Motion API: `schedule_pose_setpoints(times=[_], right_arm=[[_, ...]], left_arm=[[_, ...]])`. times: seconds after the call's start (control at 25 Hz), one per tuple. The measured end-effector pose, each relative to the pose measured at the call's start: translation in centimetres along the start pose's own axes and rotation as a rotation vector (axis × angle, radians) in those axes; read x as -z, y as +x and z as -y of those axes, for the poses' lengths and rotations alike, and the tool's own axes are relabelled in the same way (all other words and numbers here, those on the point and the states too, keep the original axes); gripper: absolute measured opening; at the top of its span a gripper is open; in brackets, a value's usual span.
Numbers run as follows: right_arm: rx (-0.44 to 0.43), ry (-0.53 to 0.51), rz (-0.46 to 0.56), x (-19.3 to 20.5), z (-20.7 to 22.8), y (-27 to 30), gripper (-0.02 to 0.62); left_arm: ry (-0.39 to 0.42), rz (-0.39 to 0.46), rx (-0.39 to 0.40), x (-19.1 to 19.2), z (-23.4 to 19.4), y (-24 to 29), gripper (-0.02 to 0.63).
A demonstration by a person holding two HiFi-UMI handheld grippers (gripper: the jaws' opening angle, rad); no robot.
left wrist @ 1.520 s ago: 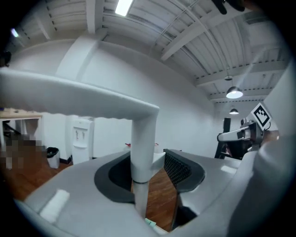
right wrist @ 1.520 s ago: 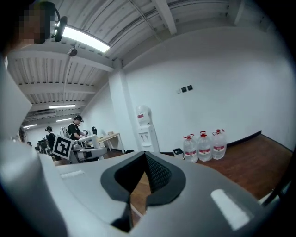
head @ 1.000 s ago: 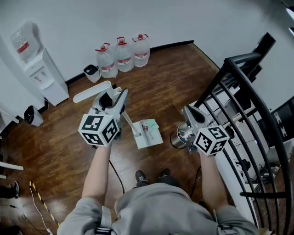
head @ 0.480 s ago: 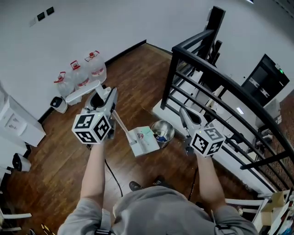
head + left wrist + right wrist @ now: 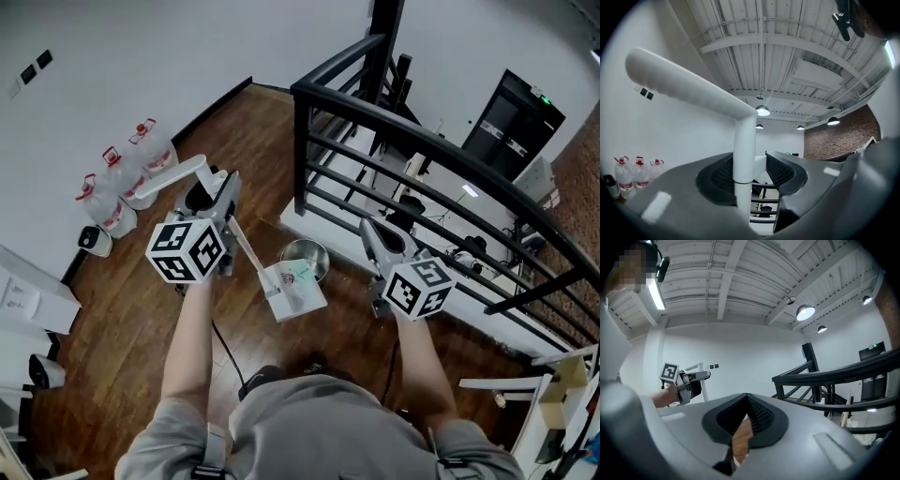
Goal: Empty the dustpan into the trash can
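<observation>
My left gripper is shut on the post of a white long-handled dustpan. Its bent handle sticks out to the upper left, and the shaft slants down to the pan, which holds bits of paper. In the left gripper view the post stands clamped between the dark pads of this left gripper. A round metal trash can stands on the wood floor just behind the pan, touching it in the picture. My right gripper hovers right of the can, its right gripper pads together with nothing in them.
A black metal railing on a white ledge runs close behind the trash can and to the right. Three water bottles stand by the white wall at left. A black cable trails on the floor near the person's shoes.
Both grippers and the dustpan have swung across the room toward the railing. The water bottles slid to the left of the view, and the trash can now sits right behind the pan.
</observation>
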State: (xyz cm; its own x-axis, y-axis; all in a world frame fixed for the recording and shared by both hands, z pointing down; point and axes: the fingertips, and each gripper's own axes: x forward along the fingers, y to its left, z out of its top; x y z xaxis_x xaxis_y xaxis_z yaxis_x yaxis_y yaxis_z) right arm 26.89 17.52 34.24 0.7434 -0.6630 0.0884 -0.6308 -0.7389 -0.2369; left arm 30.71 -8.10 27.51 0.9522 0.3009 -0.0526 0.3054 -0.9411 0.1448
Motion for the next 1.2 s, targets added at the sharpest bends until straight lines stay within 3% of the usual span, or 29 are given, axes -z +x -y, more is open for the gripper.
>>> schedule_pose_setpoints(times=[0.36,0.88,1.2], right_arm=[[0.173,0.065,-0.007,2.1,7.0,-2.2,0.0],[0.309,0.056,0.026,-0.2,10.3,5.5,0.0],[0.355,0.064,0.022,-0.6,14.1,6.5,0.0]], left_arm=[[-0.026,-0.122,0.084,6.3,1.3,7.8,0.187],[-0.017,-0.186,0.186,7.9,-1.5,20.7,0.186],[0.032,-0.244,0.204,8.8,1.5,28.0,0.186]])
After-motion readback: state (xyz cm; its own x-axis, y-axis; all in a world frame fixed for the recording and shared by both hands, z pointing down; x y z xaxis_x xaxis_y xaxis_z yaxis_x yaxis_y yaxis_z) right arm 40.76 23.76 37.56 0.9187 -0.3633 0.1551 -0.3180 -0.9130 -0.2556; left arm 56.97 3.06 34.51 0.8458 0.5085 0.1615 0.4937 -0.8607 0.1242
